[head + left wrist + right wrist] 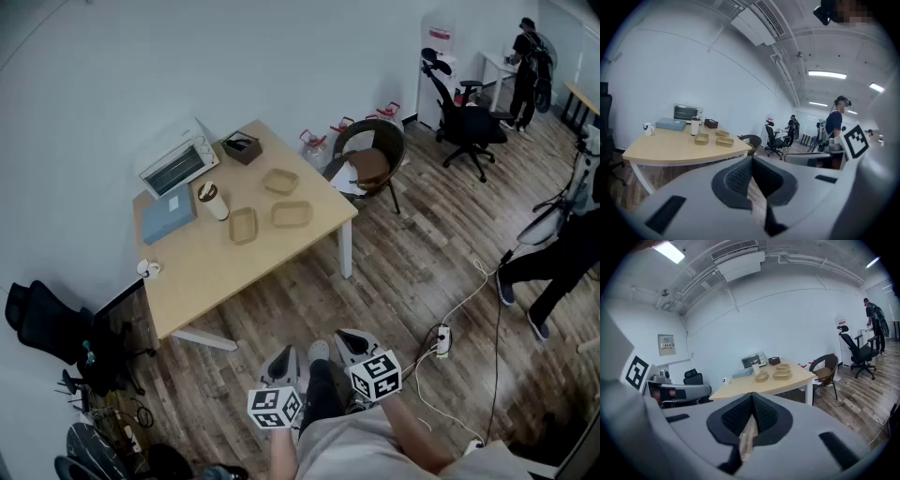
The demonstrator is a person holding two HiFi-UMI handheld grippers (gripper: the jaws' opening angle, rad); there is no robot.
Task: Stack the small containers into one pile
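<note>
Left gripper point(284, 362): jaws pressed together with nothing between them; you hold it low in front of your legs, tipped a little downward
Right gripper point(352, 343): also closed and empty, just beside the left one
Containers point(292, 214): three shallow tan trays lying on the table point(216, 281), well ahead of both grippers and out of reach from where you stand
How they lie: near one another but each on its own – none sits inside or on top of another, as far as the head view shows
From the left gripper: they show ahead and off to the left of the closed jaws
From the right gripper: they show ahead and a little to the right, above the jaw tips
Beyond the containers: a cup point(214, 201), a blue box point(169, 214) and a toaster oven point(178, 164) sit farther from you, toward the wall
Done so far: nothing – no pile has been begun and no container is in a grip
Left to do: all of it, by my reading; you need to step up to the table, open a gripper, pick one tray and set it into another, then add the third
</note>
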